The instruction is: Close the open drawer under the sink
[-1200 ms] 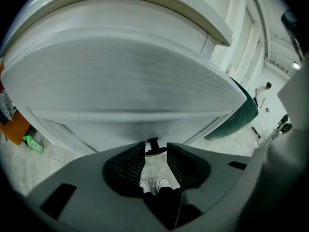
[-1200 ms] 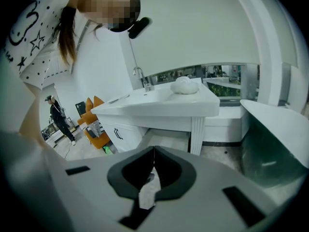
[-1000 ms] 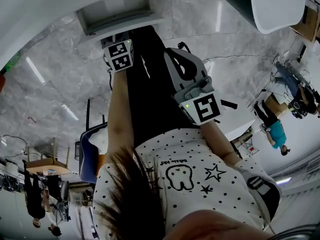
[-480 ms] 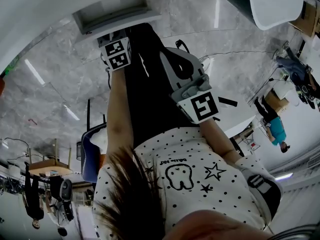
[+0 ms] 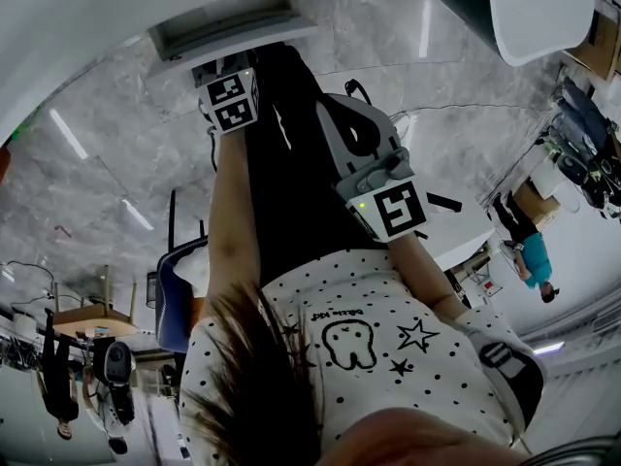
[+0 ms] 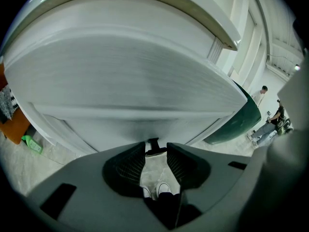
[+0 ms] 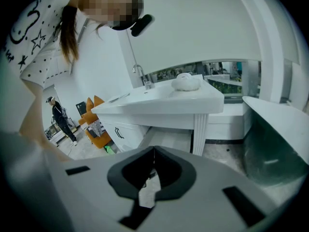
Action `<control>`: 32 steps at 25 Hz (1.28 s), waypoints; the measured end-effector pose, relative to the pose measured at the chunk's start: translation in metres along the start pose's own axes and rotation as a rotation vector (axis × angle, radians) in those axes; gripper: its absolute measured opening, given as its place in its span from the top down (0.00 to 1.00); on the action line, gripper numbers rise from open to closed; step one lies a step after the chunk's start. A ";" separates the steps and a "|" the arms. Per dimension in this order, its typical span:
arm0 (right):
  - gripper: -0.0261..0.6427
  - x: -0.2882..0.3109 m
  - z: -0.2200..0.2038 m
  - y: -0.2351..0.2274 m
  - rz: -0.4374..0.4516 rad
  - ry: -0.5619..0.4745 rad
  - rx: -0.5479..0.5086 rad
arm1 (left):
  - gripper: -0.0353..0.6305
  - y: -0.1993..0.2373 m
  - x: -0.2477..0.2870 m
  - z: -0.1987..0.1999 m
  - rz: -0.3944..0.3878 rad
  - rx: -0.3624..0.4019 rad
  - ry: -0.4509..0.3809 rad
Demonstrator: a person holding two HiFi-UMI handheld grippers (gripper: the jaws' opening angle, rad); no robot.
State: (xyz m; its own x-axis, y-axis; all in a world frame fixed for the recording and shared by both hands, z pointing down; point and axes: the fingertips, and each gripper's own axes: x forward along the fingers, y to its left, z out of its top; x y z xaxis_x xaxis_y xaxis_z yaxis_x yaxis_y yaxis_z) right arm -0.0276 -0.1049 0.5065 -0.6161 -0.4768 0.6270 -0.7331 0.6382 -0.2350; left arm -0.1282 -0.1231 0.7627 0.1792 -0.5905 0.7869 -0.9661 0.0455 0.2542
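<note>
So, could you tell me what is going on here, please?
A person holds a gripper in each hand. The left gripper is up against the white drawer front, jaws slightly apart, with a small dark handle at their tips. In the head view the drawer sticks out, so it isn't closed yet. The right gripper is shut, empty and held away, facing the sink.

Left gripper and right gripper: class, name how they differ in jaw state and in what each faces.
The left gripper has its jaws apart, with floor showing through the gap; the right gripper has its jaws together. The left gripper is close up against the white drawer front; the right gripper faces the sink counter from farther off. Both hold nothing.
</note>
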 end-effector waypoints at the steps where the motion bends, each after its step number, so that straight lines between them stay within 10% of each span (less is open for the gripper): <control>1: 0.94 0.001 0.000 -0.001 0.001 0.001 0.000 | 0.74 0.000 0.001 0.001 0.001 -0.001 -0.001; 32: 0.94 0.004 -0.006 -0.001 0.011 0.016 0.006 | 0.74 0.008 0.011 0.025 0.025 -0.011 -0.052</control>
State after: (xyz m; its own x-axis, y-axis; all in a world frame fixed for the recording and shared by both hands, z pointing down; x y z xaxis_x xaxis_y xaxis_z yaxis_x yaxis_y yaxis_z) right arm -0.0272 -0.1039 0.5137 -0.6192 -0.4599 0.6364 -0.7280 0.6399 -0.2459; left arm -0.1383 -0.1494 0.7590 0.1446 -0.6301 0.7630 -0.9680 0.0699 0.2411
